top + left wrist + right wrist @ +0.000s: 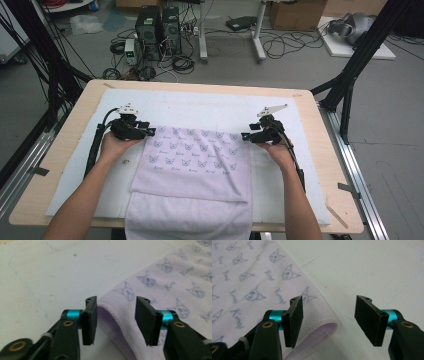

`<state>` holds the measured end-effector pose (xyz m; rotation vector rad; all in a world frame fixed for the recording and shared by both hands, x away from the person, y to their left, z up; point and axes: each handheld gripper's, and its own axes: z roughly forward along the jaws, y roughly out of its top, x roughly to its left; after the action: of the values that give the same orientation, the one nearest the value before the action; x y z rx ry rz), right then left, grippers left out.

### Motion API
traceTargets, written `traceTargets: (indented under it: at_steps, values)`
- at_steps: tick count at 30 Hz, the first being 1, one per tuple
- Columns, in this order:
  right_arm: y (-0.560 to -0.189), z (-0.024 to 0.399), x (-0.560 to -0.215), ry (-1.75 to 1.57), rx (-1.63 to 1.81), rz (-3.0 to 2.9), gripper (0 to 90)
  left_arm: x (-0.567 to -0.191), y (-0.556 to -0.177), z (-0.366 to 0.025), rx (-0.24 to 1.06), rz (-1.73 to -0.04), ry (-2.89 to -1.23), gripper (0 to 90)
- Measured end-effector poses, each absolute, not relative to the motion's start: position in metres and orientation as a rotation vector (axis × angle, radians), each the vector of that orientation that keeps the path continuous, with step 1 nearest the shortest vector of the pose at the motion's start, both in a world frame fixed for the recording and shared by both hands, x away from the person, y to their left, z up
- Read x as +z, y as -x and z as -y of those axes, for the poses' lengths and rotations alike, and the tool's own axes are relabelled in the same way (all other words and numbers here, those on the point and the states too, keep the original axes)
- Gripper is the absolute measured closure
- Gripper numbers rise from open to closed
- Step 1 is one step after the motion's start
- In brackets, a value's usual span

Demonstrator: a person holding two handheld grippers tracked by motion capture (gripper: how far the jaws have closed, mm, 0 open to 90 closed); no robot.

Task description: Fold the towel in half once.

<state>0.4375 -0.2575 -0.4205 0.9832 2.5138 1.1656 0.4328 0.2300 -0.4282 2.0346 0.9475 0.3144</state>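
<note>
At table centre: folded lilac towel (192, 165), near edge hanging off at 6 o'clock.
Left gripper (148, 132): spread, unpressed, astride the 10 o'clock corner.
Right gripper (245, 136): spread, at the 2 o'clock corner.
Free room: white mat (200, 107) bare toward 12 o'clock.

Counts, clock directions on the high view:

- One towel (192, 170), lilac with a small printed pattern, folded into two visible layers, at 6 o'clock on the table.
- One white mat (210, 107) under it.
- One wooden table (325, 165).
- Two grippers: left gripper (150, 132) at 9 o'clock of the towel, right gripper (243, 136) at 3 o'clock. Two black jaws on each, four in all.
- Two forearms coming in from 6 o'clock.
- On the floor at 12 o'clock: two black computer towers (159, 27); two cardboard boxes (295, 14) toward 1 o'clock.
</note>
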Motion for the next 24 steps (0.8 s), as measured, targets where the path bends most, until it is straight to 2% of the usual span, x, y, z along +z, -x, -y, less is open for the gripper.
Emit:
traceTargets:
  at_steps: [2, 5, 6, 7, 8, 9, 11, 17, 24]
  values:
    - [-0.442, 0.259, -0.428, -1.002, 1.171, -2.537, 39.2, -0.433, -0.439, -0.228, 0.313, -0.985, -2.055, 43.8]
    - [-0.445, 0.259, -0.437, -1.025, 1.166, -2.578, 43.4, -0.441, -0.442, -0.225, 0.294, -0.977, -2.094, 47.7]
    - [-0.447, 0.259, -0.441, -1.02, 1.174, -2.619, 48.5, -0.443, -0.442, -0.224, 0.289, -0.969, -2.106, 54.4]
    - [-0.447, 0.258, -0.442, -1.007, 1.17, -2.626, 51.4, -0.442, -0.441, -0.224, 0.312, -0.956, -2.112, 55.9]
    - [-0.446, 0.258, -0.442, -0.968, 1.184, -2.633, 64.4, -0.442, -0.441, -0.225, 0.293, -0.934, -2.108, 65.5]
    - [-0.447, 0.258, -0.443, -0.934, 1.223, -2.676, 68.2, -0.441, -0.44, -0.225, 0.289, -0.92, -2.115, 72.2]
    - [-0.447, 0.253, -0.442, -0.907, 1.228, -2.706, 83.7, -0.44, -0.44, -0.224, 0.29, -0.898, -2.123, 84.6]
    - [-0.454, 0.24, -0.423, -0.852, 1.196, -2.672, 85.9, -0.424, -0.443, -0.227, 0.378, -0.892, -2.095, 86.9]
    - [-0.47, 0.242, -0.342, -0.787, 1.197, -2.502, 86.5, -0.332, -0.46, -0.243, 0.598, -0.874, -1.977, 87.1]
